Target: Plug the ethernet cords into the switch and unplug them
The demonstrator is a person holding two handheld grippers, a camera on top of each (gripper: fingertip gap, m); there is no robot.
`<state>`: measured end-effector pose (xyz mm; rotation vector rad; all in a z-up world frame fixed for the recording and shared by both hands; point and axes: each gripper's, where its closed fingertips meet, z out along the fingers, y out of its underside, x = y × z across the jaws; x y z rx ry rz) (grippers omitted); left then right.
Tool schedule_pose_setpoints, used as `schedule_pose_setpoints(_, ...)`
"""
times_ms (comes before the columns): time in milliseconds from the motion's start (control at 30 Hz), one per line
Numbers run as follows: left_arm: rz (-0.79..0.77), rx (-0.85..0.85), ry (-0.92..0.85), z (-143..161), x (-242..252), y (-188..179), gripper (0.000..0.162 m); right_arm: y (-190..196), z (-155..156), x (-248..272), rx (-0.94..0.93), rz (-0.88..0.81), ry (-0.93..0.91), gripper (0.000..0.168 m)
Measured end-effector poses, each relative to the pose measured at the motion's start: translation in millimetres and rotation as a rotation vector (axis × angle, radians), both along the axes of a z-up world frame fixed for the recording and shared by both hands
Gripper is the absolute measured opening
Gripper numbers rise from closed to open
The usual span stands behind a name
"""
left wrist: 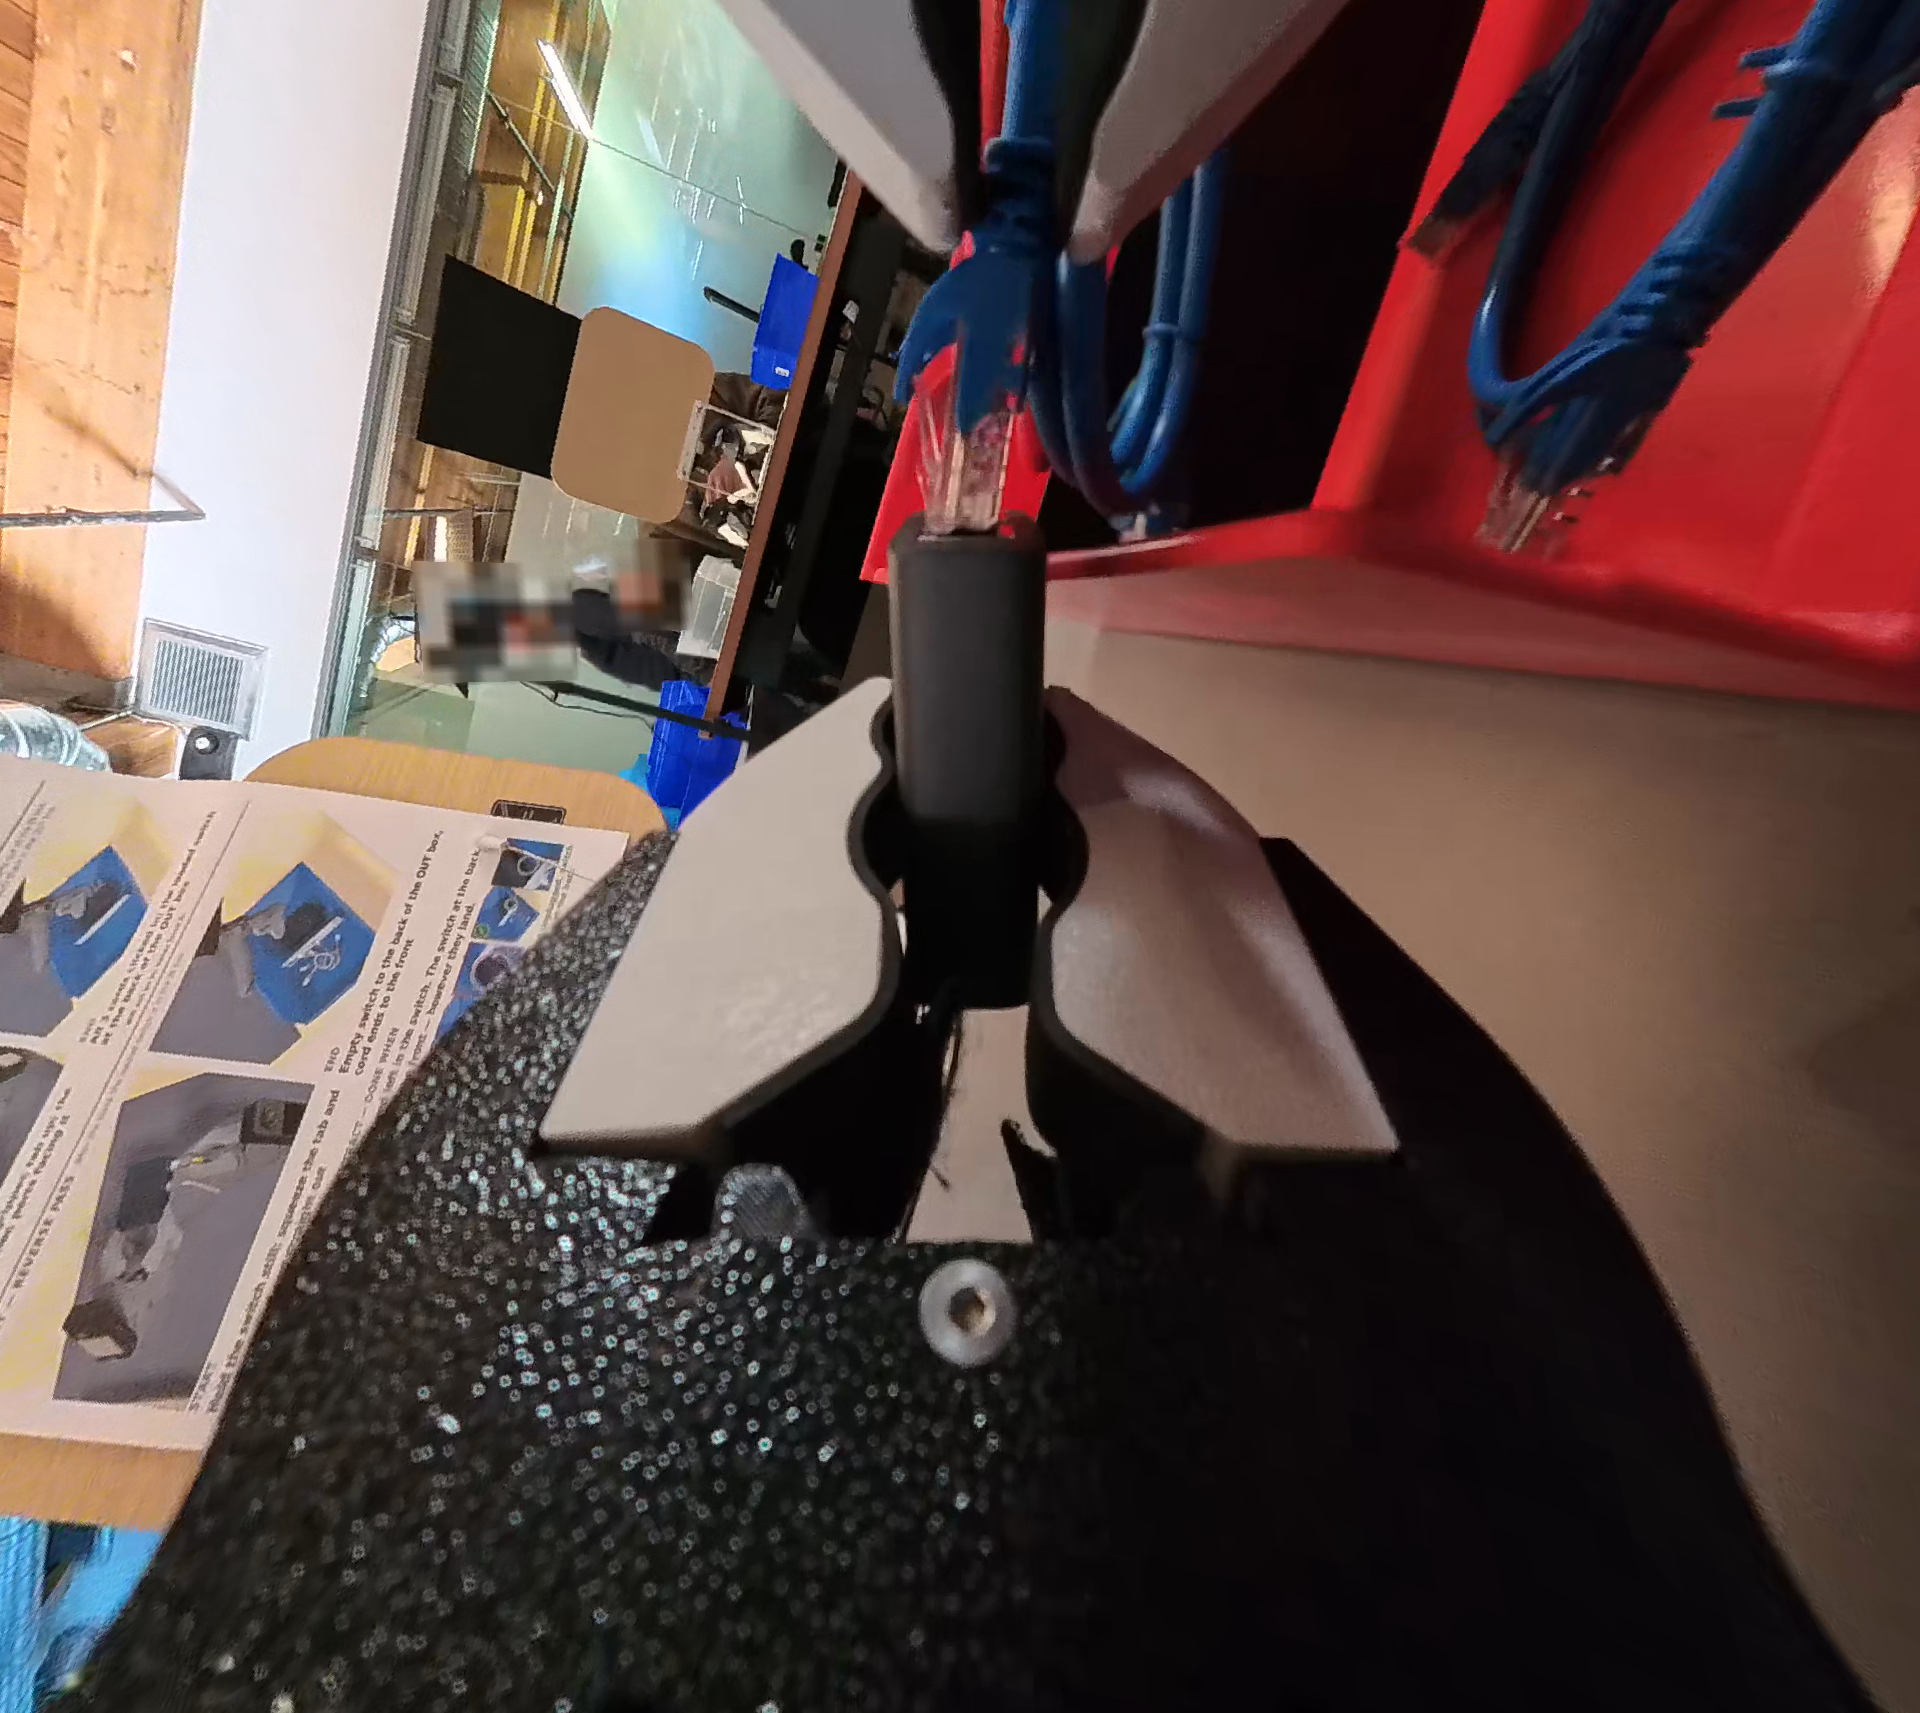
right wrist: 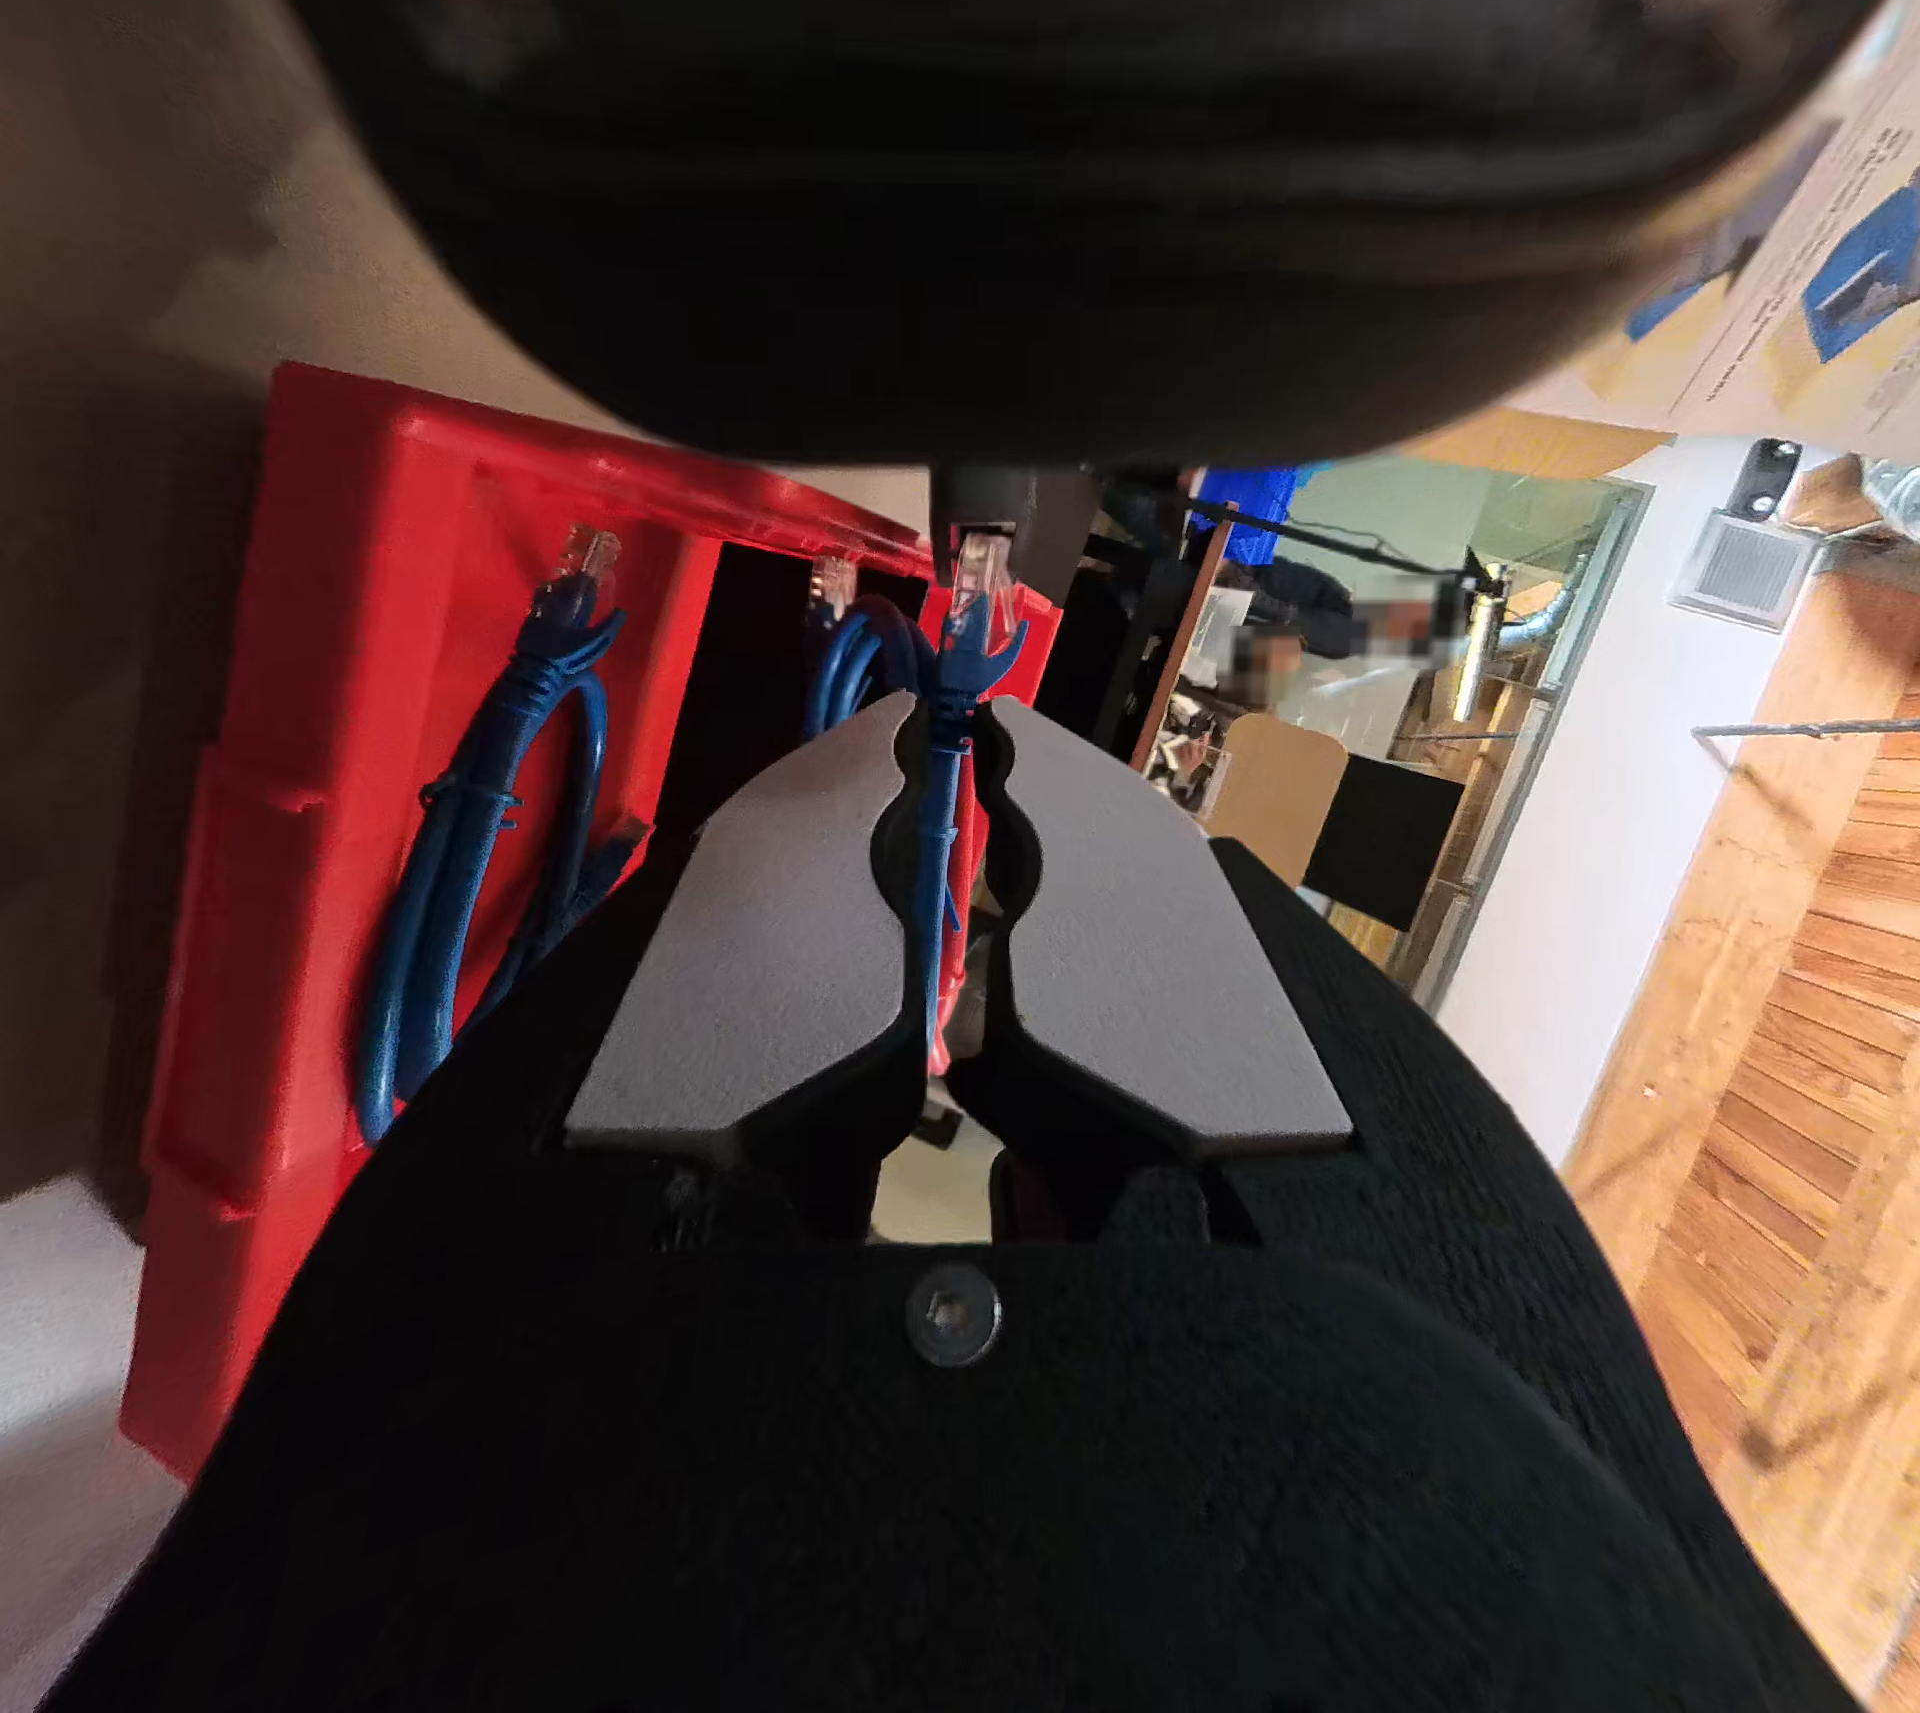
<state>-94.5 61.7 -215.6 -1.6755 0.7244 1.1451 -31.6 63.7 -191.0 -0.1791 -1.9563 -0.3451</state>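
Observation:
My left gripper (left wrist: 966, 733) is shut on a small black box-shaped device (left wrist: 964, 624) that stands upright between its grey fingers (left wrist: 758, 925). A blue network cable (left wrist: 1003, 313) ends in a clear plug (left wrist: 966, 474) that sits at the device's top opening. My right gripper (right wrist: 954, 713) is shut on this blue cable (right wrist: 940, 832) just behind the clear plug (right wrist: 982, 567), which meets the black device (right wrist: 987, 500). In the left wrist view the right gripper (left wrist: 1023, 224) comes down from above. The left gripper's dark, blurred body fills the top of the right wrist view.
A red bin (left wrist: 1558, 593) lies just behind, with several coiled blue cables (left wrist: 1621, 292); it also shows in the right wrist view (right wrist: 343, 520) with the cables (right wrist: 488, 832). A printed instruction sheet (left wrist: 208, 1040) lies on the wooden table. A person sits far behind a glass wall.

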Motion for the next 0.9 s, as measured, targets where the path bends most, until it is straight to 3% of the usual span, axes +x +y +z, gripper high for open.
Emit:
schedule_pose_setpoints(233, 0.02, -0.017, -0.019, -3, -3, 1, 0.021, -16, -1, 2, 0.041, 0.084, 0.002, 0.007)
schedule_pose_setpoints(467, -0.122, 0.007, -0.147, -1, 11, 1, 0.021, -11, 3, 5, -0.016, 0.101, -0.008, 0.006)
schedule_pose_setpoints(800, -0.058, -0.011, -0.042, 0, 11, 0, 0.021, -12, 2, 5, 0.019, 0.088, -0.002, 0.006)
schedule_pose_setpoints(900, -0.08, -0.005, -0.092, 1, 14, -1, 0.02, -15, 5, 4, 0.01, 0.1, 0.01, 0.006)
